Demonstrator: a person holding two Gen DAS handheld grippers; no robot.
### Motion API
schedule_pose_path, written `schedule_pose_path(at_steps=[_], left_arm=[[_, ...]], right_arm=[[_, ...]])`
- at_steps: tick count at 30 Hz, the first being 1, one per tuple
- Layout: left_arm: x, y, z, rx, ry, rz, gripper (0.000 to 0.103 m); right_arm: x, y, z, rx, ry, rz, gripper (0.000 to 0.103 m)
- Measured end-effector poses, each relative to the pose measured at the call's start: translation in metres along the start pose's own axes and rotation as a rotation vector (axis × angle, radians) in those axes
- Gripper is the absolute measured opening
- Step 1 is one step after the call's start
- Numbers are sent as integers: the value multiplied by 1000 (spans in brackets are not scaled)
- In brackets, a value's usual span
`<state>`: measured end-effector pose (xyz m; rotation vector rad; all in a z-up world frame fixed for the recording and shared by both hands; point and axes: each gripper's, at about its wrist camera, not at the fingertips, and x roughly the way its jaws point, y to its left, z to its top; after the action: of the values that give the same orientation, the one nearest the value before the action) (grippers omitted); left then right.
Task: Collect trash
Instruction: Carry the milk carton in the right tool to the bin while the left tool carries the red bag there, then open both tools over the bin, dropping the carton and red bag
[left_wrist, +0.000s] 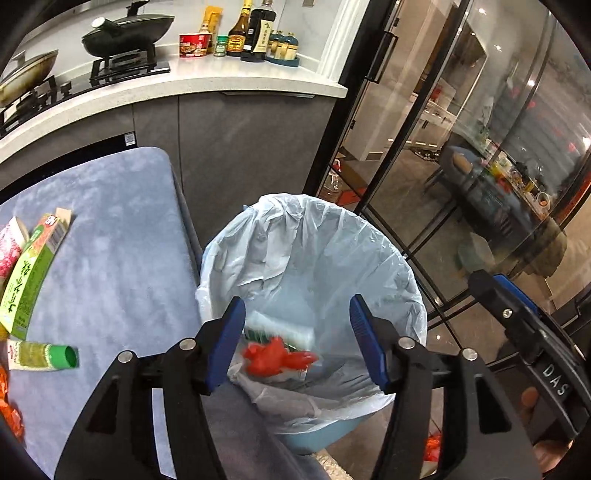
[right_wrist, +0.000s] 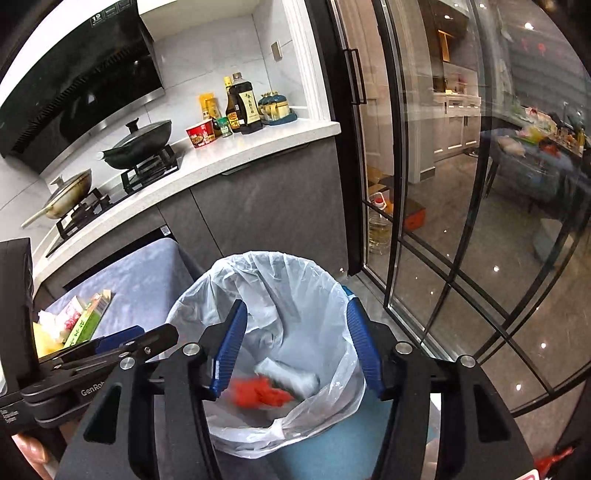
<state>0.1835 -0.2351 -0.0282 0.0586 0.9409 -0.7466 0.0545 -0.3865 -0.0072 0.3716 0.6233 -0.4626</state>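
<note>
Two pieces of trash, a red wrapper (left_wrist: 275, 356) and a pale packet (left_wrist: 291, 330), are inside the lined bin (left_wrist: 314, 258), below both of your claws. Your left claw (left_wrist: 297, 339) hangs over the bin, tilted down, jaws standing apart with nothing between them. Your right claw (right_wrist: 297, 347) hangs the same way, apart and empty. More trash lies on the blue mat (left_wrist: 110, 240) left of the bin: a green box (left_wrist: 31, 273) and a small tube (left_wrist: 40, 355).
</note>
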Motion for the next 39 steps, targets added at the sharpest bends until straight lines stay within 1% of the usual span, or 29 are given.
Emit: schedule_pose_path(at_steps=[2,5,11,15,20,26,30,36,39], left_arm=[[-6,4,0,-13,-9,0,57],[-19,11,-2,-18,-34,22,58],[-48,30,-12,-53,-69,43,58],[-68,42,-20,-58,-99,85,58],[-87,58,-29,-85,-113,107,58],[-106,74,-42,-103,-128,159,58],[-119,90,-56,-132,-130,186,58],[-136,125,-82,-190,-124,266,58],[-146,152,-97,-238,-119,316,58]], right_arm=[[-3,4,0,-1,-5,7,58],[-12,10,-3,-7,-10,21,58],[-28,31,-10,-37,-13,48,58],[-37,49,-18,-58,-5,76,58],[-43,72,-30,-97,10,101,58],[-50,98,-46,-134,35,139,58],[-54,114,-56,-159,52,162,58],[-56,138,-74,-187,85,198,58],[-56,150,-85,-204,106,212,58]])
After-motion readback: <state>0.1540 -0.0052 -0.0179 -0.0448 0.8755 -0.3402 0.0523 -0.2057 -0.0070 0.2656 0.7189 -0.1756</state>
